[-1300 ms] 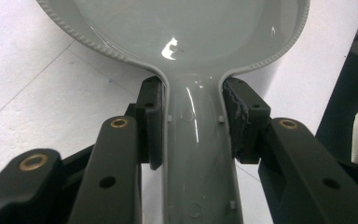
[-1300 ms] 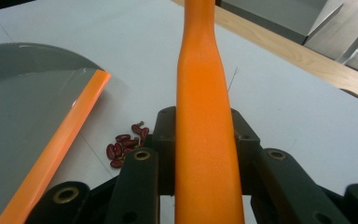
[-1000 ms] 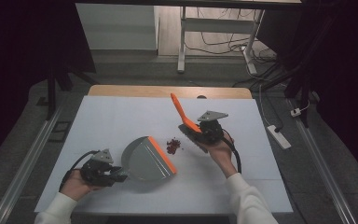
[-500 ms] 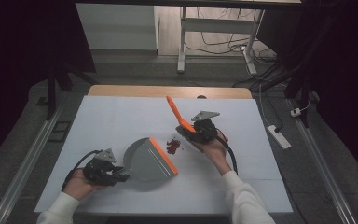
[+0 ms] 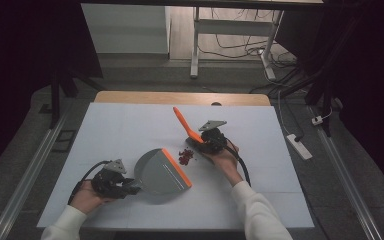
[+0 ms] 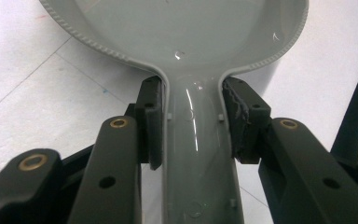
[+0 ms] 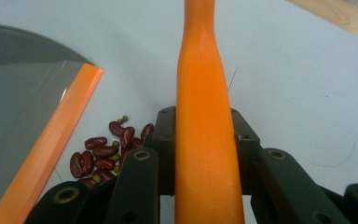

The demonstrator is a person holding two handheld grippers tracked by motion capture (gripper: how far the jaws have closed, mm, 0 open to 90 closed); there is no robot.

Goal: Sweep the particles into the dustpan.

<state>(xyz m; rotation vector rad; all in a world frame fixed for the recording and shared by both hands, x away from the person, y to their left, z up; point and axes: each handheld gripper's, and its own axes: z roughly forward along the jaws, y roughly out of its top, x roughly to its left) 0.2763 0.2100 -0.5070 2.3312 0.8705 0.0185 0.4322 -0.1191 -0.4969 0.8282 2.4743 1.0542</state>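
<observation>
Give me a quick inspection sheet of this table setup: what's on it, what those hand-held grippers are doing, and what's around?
Surface: white table top, wooden strip along its far edge.
Job's things: grey dustpan with an orange lip; orange brush handle; small pile of red beans with a few tiny green ones, on the table just off the lip.
Clutter: nothing seen.
Grippers: left hand-held gripper shut on the dustpan's handle; right hand-held gripper shut on the brush handle.
Cables: a black cable trails from the left gripper, another from the right.
Surroundings: white power strip on the floor at right, table legs and loose wires beyond, dark around.
</observation>
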